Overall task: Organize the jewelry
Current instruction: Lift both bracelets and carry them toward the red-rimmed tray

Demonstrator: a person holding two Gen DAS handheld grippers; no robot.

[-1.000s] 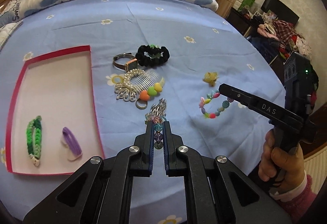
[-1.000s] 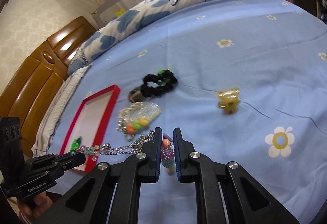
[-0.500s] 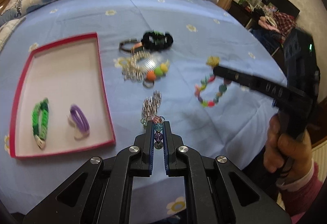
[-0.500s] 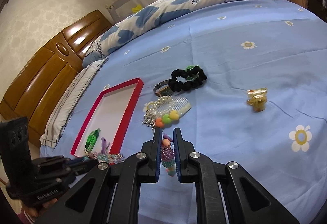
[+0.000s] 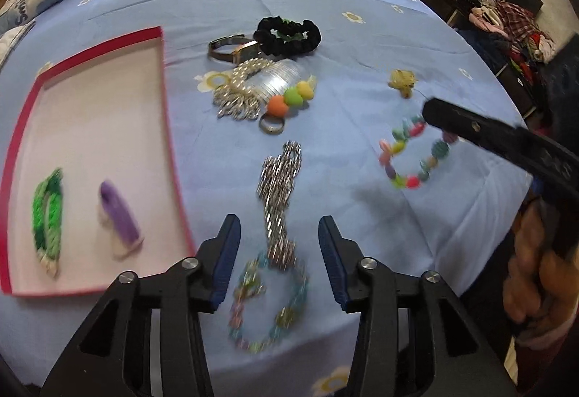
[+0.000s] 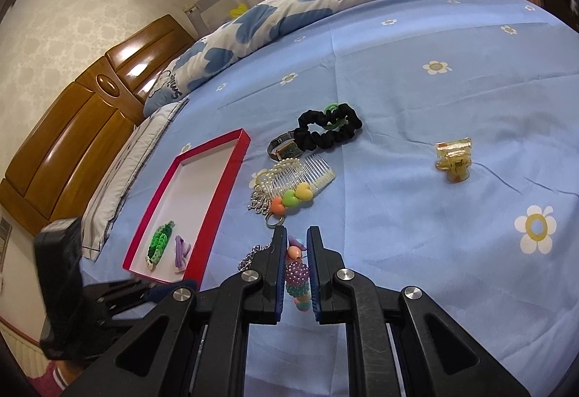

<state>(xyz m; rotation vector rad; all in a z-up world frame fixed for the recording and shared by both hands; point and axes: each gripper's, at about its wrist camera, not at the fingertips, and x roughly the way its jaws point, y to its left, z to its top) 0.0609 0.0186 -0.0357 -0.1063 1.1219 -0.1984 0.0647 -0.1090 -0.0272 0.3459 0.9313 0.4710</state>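
Two grippers: the left gripper [image 5: 277,248] gapes over a blurred silver chain necklace [image 5: 278,194] on the bed's near edge; the right gripper [image 6: 296,270] clamps one beaded bracelet [image 6: 297,279], whose full loop only the left view shows. Two bands lie in the red tray [image 6: 208,187]

Tray [image 5: 164,78] at left on the bedsheet [image 5: 362,46], holding two hair ties [image 5: 47,212] side by side. Right of it: watch [image 5: 235,47] and scrunchie [image 5: 287,35] farthest, comb [image 5: 275,80] and ring [image 5: 271,125] nearer, chain necklace [image 5: 278,187] nearest. Claw clip [image 5: 402,81] lies far right.
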